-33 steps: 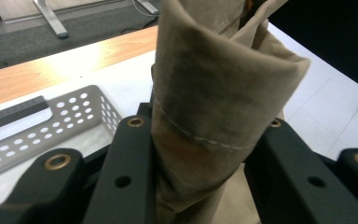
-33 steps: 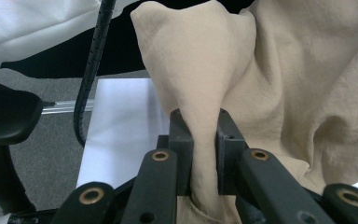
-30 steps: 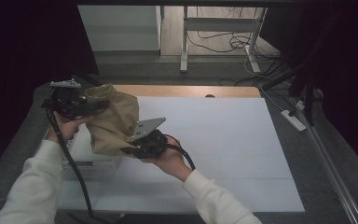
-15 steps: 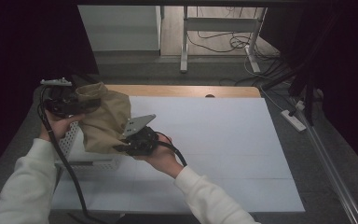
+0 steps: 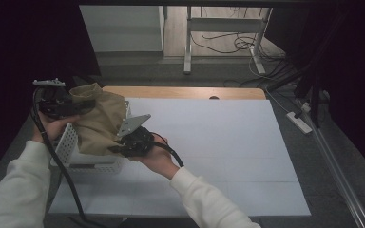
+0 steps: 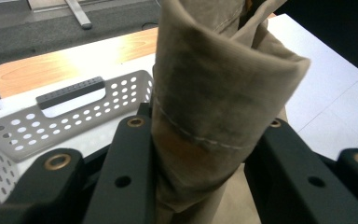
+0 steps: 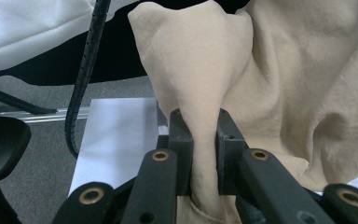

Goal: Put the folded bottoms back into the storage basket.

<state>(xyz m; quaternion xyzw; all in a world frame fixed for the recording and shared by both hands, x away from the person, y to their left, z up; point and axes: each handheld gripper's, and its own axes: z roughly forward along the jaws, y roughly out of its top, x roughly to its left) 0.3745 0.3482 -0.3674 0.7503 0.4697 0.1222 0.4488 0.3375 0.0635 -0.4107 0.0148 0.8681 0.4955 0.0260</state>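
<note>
High view: I saw the tan cloth (image 5: 100,124) held up over the white perforated basket (image 5: 69,145) at the desk's (image 5: 228,142) left side. Left hand-held gripper (image 5: 83,105) was clamped on a thick fold of cloth at its upper left. Right hand-held gripper (image 5: 119,148) pinched a thin bunch at the lower edge, jaws nearly together. Black cable (image 5: 59,166) trailed down off the desk.

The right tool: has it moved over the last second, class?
Yes. The right tool, shut on the tan cloth, shifted toward the table's left edge, over the white basket.
</note>
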